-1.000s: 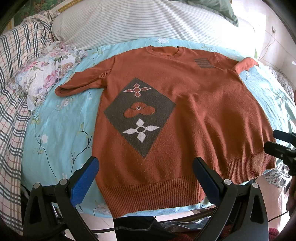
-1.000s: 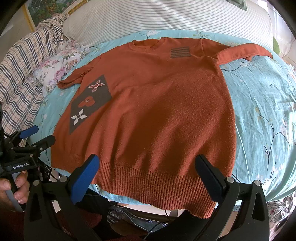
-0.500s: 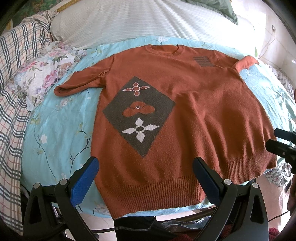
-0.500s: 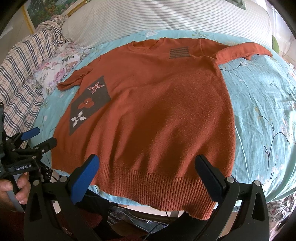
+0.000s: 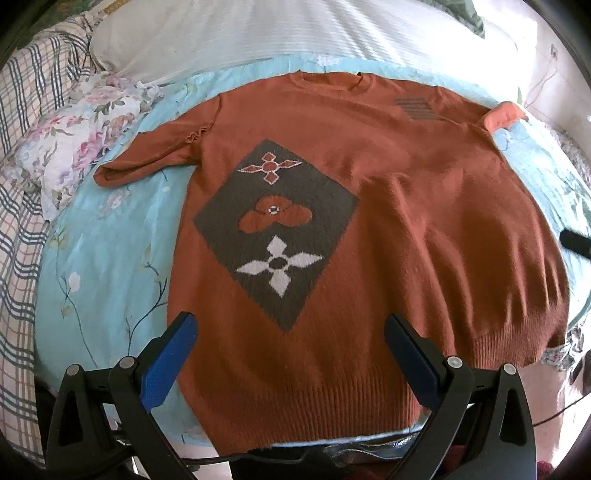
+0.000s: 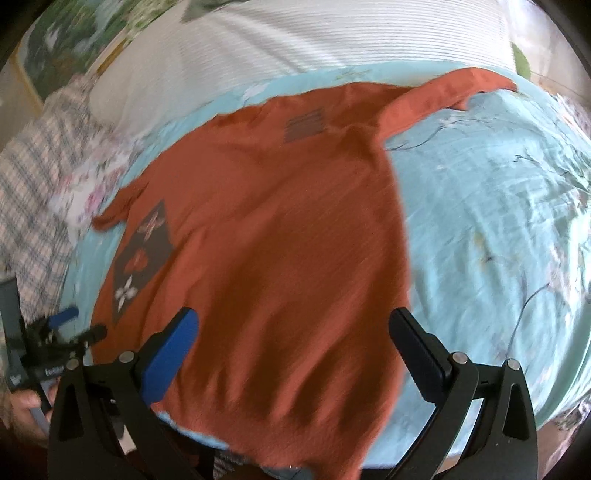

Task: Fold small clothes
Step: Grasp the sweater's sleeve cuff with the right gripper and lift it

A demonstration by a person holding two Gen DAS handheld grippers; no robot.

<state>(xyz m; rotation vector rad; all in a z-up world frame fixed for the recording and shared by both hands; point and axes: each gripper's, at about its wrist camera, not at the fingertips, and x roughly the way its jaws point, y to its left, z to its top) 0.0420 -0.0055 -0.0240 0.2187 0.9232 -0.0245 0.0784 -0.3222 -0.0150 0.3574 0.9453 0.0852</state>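
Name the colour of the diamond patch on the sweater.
Dark grey-brown diamond patch on the rust-orange sweater; left wrist view.

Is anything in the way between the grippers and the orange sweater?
Nothing visible. The sweater lies spread flat on the bed, and both the left gripper and right gripper are open right over its hem.

A bed covered by a light-blue floral sheet (image 5: 107, 258) fills the frame. A rust-orange knitted sweater (image 5: 388, 229) lies spread flat at centre. A striped white pillow (image 5: 295, 33) sits along the top, with a pink-flowered cloth (image 5: 77, 147) and plaid blanket (image 5: 22, 206) at left.
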